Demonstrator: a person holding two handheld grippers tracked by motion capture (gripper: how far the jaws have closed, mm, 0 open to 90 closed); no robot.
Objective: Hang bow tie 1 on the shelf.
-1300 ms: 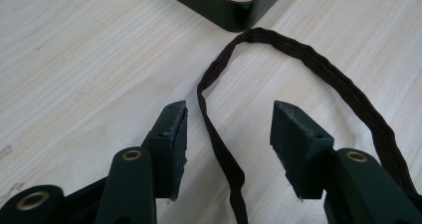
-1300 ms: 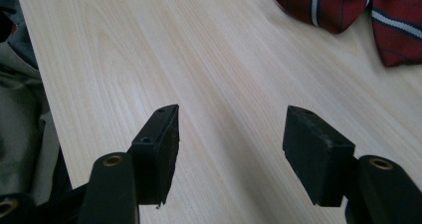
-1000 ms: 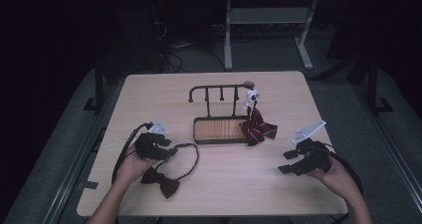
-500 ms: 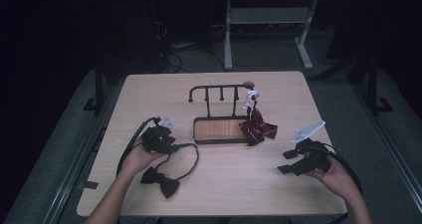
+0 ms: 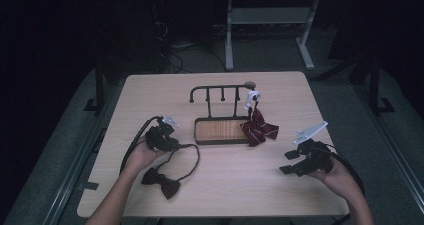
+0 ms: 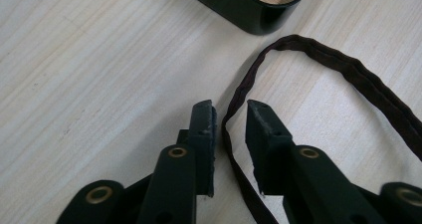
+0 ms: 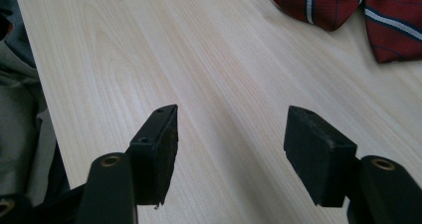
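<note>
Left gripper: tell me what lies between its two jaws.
In the left gripper view, the dark bow tie strap runs between the jaws of the left gripper, which have just been closing on it; a gap remains, so no grip yet.

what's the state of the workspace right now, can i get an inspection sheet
surface: light wooden table, dry, no marks seen
job's things: dark bow tie lies flat near the front edge; its strap loops toward the rack
clutter: black rack with wooden tray; striped red bow tie hangs off its right end
grippers: left gripper jaws have just been closing around the strap, gap remains on both sides; right gripper open, holds nothing
cables: one trails from each gripper
surroundings: dark floor, grey table frame behind
</note>
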